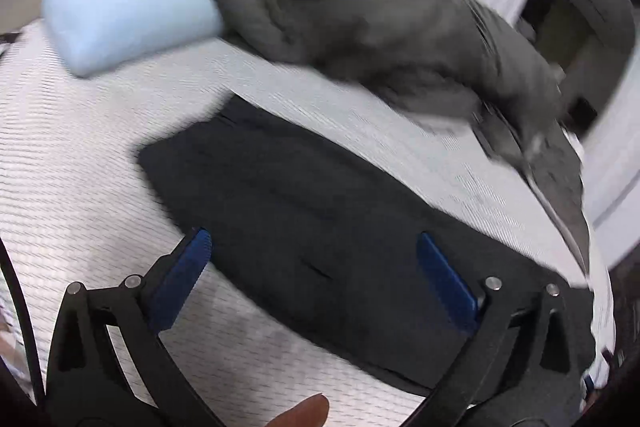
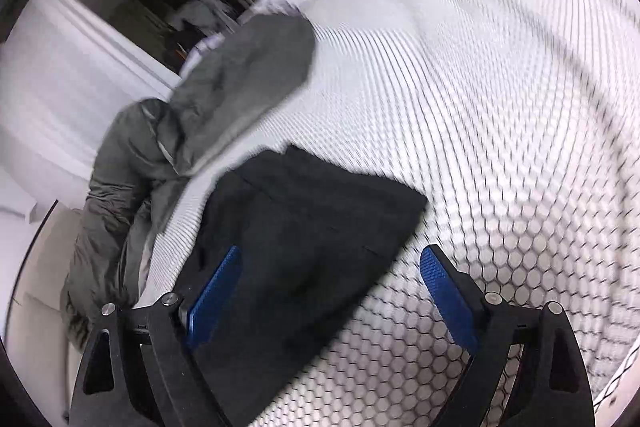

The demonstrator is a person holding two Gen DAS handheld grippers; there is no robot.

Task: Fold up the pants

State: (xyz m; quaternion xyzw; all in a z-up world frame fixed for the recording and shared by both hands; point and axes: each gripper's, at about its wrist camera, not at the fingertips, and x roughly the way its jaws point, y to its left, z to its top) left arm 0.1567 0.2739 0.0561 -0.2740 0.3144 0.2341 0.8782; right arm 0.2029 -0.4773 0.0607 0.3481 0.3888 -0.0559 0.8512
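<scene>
My left hand-held gripper [image 1: 312, 263] and right hand-held gripper [image 2: 330, 281] both gape apart, empty, above the black pants [image 1: 320, 211] folded on the bed [image 1: 80, 155].

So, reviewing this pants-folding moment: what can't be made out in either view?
- Left wrist view: the black pants' near edge is hidden behind the left tool.
- Both views: the grey garment is motion-blurred; its type is unclear.
- Right wrist view: the dark doorway contents are blurred and small.

Bright even light, heavy motion blur, fisheye-warped dark edges
</scene>
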